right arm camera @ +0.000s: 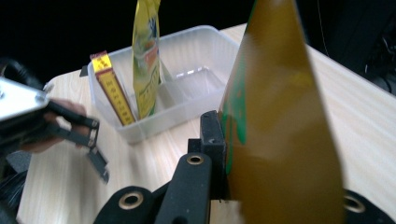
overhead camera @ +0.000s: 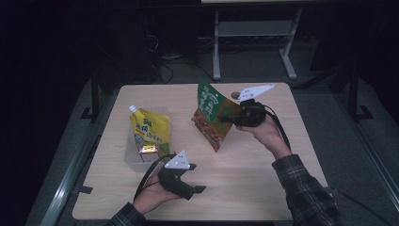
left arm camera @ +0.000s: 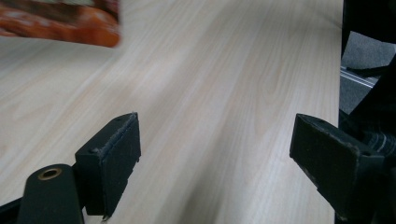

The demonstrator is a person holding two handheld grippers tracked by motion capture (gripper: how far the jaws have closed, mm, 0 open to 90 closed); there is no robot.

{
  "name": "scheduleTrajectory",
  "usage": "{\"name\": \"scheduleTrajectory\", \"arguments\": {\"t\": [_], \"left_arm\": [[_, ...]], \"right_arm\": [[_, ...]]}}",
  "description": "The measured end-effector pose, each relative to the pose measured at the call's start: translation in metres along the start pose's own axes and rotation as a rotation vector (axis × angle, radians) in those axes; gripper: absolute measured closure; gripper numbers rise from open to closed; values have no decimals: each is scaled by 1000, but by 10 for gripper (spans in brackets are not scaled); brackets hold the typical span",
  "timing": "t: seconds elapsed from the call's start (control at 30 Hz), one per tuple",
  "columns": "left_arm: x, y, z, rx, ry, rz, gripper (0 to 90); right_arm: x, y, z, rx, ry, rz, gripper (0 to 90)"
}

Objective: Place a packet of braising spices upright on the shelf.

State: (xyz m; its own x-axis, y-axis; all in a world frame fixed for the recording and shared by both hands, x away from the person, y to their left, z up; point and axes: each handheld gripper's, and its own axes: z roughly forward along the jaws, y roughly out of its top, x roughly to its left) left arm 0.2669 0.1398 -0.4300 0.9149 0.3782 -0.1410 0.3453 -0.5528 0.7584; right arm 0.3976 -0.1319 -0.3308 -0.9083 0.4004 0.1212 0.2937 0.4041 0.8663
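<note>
Green and orange pouch (overhead camera: 214, 115) is the thing being handled – the right gripper (overhead camera: 235, 117) has its jaws pressed together on the pouch's edge and holds it tilted over the middle of the table (overhead camera: 244, 188), with the lower corner pointing down toward the wood. In the right gripper view the pouch (right arm camera: 280, 130) stands directly between the two black jaws and covers most of the far one, so the clamped edge is seen from very near.

Nearest to the person, the left gripper (overhead camera: 200, 189) rests low at the front part of the table, held by the left hand (overhead camera: 150, 195). Its jaws are wide apart and hold nothing; in the left gripper view bare wood lies between them, and a blurred orange corner of the pouch (left arm camera: 60, 23) shows farther off at the top left, well apart from these jaws.

Farther left on the table stands a clear plastic bin (overhead camera: 136, 160). Inside it a yellow spouted pouch (overhead camera: 149, 127) stands upright, and a small yellow and red box (right arm camera: 113, 88) leans at the near end – both are separate from either gripper.
</note>
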Motion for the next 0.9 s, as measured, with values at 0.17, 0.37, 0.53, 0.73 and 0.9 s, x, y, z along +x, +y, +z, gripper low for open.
{"name": "scheduleTrajectory", "arguments": {"t": [0.17,0.37,0.53,0.73,0.9], "left_arm": [[-5,-6,1,10,-18,0,157],[-7,-8,6,31,-33,20,157],[-9,-8,8,40,-43,34,158],[-9,-8,10,46,-48,47,157],[-11,-8,13,54,-58,51,158]], "right_arm": [[0,23,18,-1,14,-29,899],[-1,51,39,2,24,-83,899],[-2,71,58,6,38,-117,899],[-2,90,83,9,55,-128,899],[-1,101,104,3,63,-132,899]]}}
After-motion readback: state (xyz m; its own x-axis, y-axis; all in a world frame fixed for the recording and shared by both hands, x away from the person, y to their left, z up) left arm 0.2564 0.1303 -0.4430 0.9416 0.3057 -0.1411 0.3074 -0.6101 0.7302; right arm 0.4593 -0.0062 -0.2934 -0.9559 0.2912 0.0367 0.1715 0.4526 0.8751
